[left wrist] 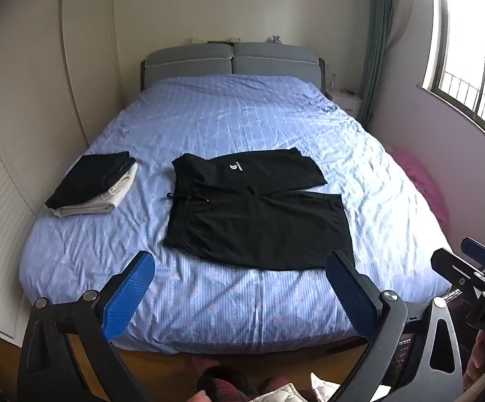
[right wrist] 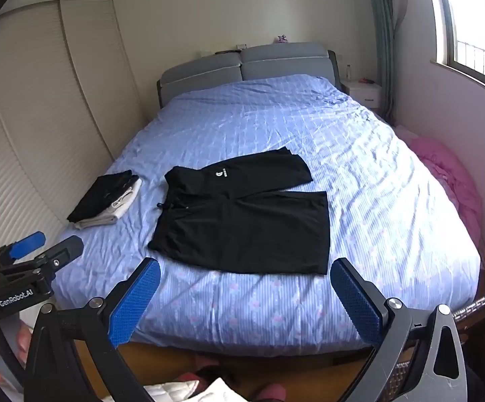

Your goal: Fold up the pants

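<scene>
The black pants (left wrist: 259, 214) lie spread flat on the bed (left wrist: 229, 124), near its foot end and about in the middle of its width; the waistband with a drawstring is at the left, the two short legs point to the right, and the far leg, which carries a small white logo, lies at an angle away from the near one. I see no fold in them yet; so I judge that the folding of this pair is not started. To their left, well apart, a stack of folded clothes (left wrist: 91, 184) rests on the cover, a black piece on top of a light one; this looks like work already finished, though I cannot be sure.

The left gripper (left wrist: 239, 288) and the right gripper (right wrist: 242, 296) both hover above the foot of the bed, short of the pants; the fingers of each are spread wide and hold nothing. What is left, in my judgement, is the whole fold: bring one leg over the other, then double the length, then perhaps place the pair on the stack.
</scene>
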`<move>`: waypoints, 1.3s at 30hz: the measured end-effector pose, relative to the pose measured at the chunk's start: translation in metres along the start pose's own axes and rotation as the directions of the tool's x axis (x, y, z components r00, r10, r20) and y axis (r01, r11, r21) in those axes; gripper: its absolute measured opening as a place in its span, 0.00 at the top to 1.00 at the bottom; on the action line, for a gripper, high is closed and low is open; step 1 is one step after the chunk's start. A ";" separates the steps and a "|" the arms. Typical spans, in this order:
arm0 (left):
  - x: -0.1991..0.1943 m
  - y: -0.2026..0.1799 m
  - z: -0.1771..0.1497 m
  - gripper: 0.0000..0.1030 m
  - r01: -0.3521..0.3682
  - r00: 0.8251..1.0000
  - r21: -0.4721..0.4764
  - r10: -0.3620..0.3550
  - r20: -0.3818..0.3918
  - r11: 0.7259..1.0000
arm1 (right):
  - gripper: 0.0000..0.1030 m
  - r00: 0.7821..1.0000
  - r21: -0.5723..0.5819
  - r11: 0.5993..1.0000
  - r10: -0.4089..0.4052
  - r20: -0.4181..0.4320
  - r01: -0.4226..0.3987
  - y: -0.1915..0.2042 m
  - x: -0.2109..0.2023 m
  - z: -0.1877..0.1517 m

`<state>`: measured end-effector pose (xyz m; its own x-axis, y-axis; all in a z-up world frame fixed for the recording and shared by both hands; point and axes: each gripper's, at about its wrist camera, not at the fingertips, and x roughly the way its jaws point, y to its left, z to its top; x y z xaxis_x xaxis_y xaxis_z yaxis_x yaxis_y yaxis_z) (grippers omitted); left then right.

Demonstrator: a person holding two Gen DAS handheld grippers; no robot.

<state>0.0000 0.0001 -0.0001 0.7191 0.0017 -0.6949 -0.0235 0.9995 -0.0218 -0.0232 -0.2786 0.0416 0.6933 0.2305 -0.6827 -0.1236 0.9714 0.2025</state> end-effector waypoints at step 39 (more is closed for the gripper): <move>-0.018 -0.004 0.017 0.00 0.043 0.996 0.021 -0.045 0.077 0.999 | 0.00 0.997 0.033 0.999 0.040 0.062 -0.042 -0.004 -0.024 0.027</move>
<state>-0.0009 -0.0034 0.0242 0.7706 -0.0406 -0.6360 0.0225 0.9991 -0.0365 -0.0204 -0.2892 0.0757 0.7307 0.2656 -0.6289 -0.1291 0.9584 0.2547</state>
